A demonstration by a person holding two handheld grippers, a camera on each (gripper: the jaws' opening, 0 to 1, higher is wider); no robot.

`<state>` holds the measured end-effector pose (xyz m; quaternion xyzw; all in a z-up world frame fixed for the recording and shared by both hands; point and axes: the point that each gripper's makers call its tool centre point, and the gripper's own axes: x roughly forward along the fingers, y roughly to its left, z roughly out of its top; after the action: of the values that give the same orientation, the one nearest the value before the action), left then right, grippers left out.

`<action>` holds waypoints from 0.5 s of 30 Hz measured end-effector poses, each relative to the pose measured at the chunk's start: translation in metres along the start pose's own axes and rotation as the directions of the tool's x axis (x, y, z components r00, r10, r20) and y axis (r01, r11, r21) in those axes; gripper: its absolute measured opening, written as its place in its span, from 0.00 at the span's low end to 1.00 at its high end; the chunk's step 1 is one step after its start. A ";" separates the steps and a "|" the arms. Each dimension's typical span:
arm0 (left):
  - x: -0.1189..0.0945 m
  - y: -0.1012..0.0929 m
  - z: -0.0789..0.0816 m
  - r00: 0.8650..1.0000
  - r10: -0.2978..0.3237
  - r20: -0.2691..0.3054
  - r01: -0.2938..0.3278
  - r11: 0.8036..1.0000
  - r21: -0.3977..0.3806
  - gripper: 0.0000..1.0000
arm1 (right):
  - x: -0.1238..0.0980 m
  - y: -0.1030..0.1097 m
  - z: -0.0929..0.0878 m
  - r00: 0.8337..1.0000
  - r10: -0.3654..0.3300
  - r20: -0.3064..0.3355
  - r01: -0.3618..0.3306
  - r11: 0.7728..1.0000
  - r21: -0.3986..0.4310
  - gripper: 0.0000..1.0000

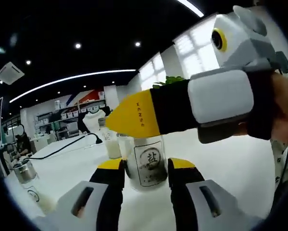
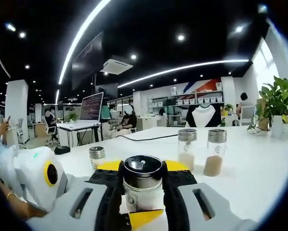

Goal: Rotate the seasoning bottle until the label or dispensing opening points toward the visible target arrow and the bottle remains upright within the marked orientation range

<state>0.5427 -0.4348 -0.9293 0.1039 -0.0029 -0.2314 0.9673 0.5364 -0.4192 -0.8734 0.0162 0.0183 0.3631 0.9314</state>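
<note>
Seasoning bottle standing upright on white table, sitting between left gripper jaws. Right gripper reaching in from right above bottle, tip hanging over its top. In right gripper view, same bottle sitting between right gripper jaws, left gripper lying at near left. Two shakers standing side by side farther right on table; small jar standing far left of bottle. Potted plant standing at far right table edge. Cable lying across far table.
</note>
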 end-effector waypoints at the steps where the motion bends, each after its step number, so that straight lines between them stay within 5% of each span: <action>1: -0.001 0.003 -0.001 1.000 0.024 -0.004 -0.024 1.000 -0.008 0.39 | 0.000 0.001 0.001 1.000 -0.004 0.003 0.004 1.000 -0.003 0.29; 15: -0.001 0.011 0.004 0.993 0.114 0.002 -0.114 0.993 -0.011 0.40 | 0.004 0.015 0.008 0.999 -0.033 0.018 0.034 0.997 -0.063 0.29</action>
<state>0.5462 -0.4255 -0.9232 0.0979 -0.0088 -0.1757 0.9795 0.5293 -0.4052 -0.8650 -0.0105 -0.0009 0.3477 0.9375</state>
